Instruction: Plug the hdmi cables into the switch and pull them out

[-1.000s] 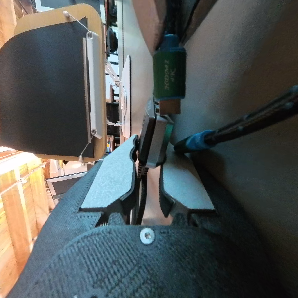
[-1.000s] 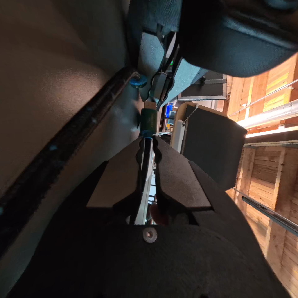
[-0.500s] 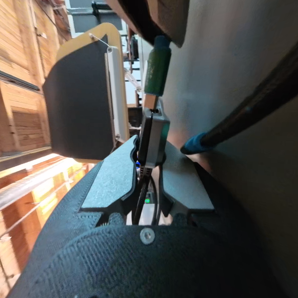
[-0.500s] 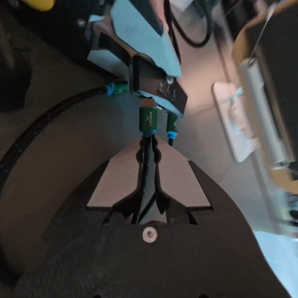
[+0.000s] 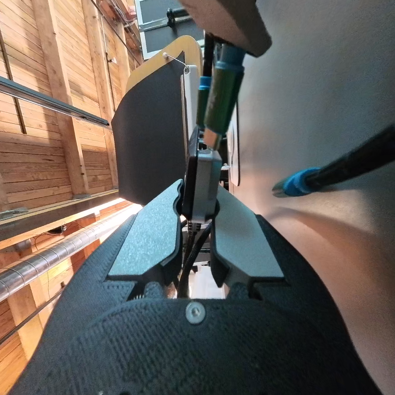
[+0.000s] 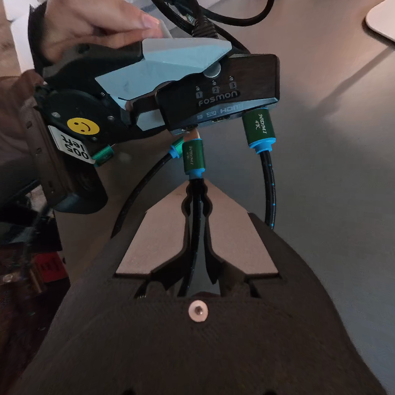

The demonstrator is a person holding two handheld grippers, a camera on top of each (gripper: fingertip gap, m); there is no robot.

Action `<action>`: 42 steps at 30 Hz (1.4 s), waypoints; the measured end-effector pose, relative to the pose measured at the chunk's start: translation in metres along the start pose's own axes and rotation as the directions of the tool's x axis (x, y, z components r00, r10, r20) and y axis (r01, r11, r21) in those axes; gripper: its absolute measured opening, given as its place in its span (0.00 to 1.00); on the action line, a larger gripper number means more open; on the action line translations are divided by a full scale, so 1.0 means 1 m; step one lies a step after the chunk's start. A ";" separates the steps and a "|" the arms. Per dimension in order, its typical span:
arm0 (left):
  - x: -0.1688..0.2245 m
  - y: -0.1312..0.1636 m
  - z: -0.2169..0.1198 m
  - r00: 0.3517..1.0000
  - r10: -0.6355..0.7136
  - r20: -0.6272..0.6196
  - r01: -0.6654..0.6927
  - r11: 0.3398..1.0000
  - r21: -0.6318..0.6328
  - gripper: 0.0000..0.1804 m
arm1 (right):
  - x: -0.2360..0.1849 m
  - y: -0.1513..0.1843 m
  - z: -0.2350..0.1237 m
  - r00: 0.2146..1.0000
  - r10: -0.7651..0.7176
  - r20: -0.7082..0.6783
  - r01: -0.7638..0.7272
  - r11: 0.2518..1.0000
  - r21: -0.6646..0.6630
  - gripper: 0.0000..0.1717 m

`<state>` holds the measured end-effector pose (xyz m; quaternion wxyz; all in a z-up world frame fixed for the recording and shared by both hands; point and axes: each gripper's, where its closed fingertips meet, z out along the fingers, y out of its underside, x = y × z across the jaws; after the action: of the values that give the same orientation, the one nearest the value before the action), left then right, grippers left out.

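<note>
My left gripper (image 5: 198, 192) is shut on the black and grey HDMI switch (image 5: 203, 181) and holds it above the table. In the right wrist view its fingers (image 6: 171, 59) clamp the switch (image 6: 218, 92) top and bottom. My right gripper (image 6: 196, 188) is shut on a black braided cable (image 6: 195, 213) just behind its green plug (image 6: 192, 156). That plug's metal tip is at the mouth of the switch's left port, slightly tilted. It also shows in the left wrist view (image 5: 222, 100). A second green plug (image 6: 258, 126) sits in the right port.
A third cable with a green plug (image 6: 176, 147) lies on the grey table (image 6: 320, 192) under the switch, and another plug end (image 6: 102, 156) shows below the left gripper. A person's hand (image 6: 85, 21) holds the left gripper. A chair (image 5: 149, 128) stands beyond. Some 10 cm of space lies between my two pairs of fingers.
Both views have swung round, and the switch now faces the right wrist camera. The right pads have closed tighter on the cable. The held plug stays at the switch's port edge.
</note>
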<state>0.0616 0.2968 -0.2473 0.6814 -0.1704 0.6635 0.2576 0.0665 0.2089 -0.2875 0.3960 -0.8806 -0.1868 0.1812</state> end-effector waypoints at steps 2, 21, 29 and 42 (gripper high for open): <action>0.001 0.000 0.000 1.000 0.001 -0.005 -0.001 1.000 0.001 0.11 | 0.001 0.001 -0.002 0.999 0.026 0.018 -0.026 0.999 0.020 0.02; -0.018 -0.008 -0.009 0.988 0.059 0.141 -0.069 0.995 0.066 0.12 | -0.009 0.000 -0.005 0.945 0.184 0.269 -0.205 0.978 0.050 0.02; -0.019 -0.010 -0.010 0.986 0.069 0.154 -0.081 0.994 0.073 0.12 | -0.013 0.001 -0.008 0.925 0.203 0.321 -0.228 0.973 0.042 0.02; -0.027 -0.006 -0.013 0.977 0.080 0.197 -0.094 0.994 0.063 0.12 | -0.023 -0.010 -0.020 0.834 0.278 0.476 -0.350 0.934 0.068 0.02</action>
<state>0.0554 0.2810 -0.2217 0.7366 -0.0906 0.6096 0.2785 0.0543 0.1918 -0.2639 0.3712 -0.7985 -0.1131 0.4602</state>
